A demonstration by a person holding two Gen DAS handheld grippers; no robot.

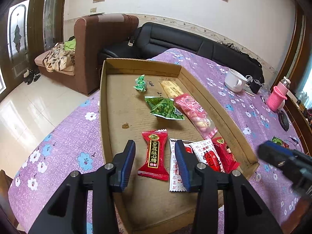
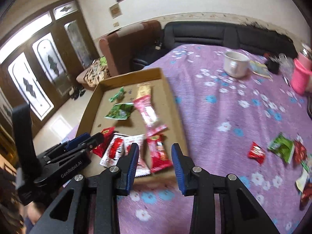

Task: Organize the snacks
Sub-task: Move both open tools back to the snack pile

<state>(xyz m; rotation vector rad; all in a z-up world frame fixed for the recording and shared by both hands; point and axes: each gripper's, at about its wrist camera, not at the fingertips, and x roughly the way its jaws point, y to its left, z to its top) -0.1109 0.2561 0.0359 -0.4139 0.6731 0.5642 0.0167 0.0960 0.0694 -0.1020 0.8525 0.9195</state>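
Note:
A shallow cardboard tray [image 1: 102, 107] lies on the purple flowered cloth and holds several snacks. Among them are a small green candy [image 1: 140, 83], a beige bar [image 1: 171, 89], a green packet [image 1: 165, 108] and a pink packet [image 1: 195, 113]. White-and-red packets [image 1: 204, 152] lie at the tray's near right. My left gripper [image 1: 155, 143] is open over the tray. A red candy [image 1: 154, 154] lies flat on the tray floor between its fingers, untouched by the pads. My right gripper [image 2: 155, 146] is open and empty near the tray's [image 2: 126, 76] near corner, and looks blurred. Loose snacks, one red [image 2: 256, 153] and one green [image 2: 281, 148], lie on the cloth to its right.
A white mug [image 1: 234, 81] and a pink bottle [image 1: 276, 97] stand at the table's far right. More wrappers lie at the right table edge [image 2: 304, 179]. A brown armchair [image 1: 93, 44] and a black sofa [image 1: 175, 39] stand behind the table.

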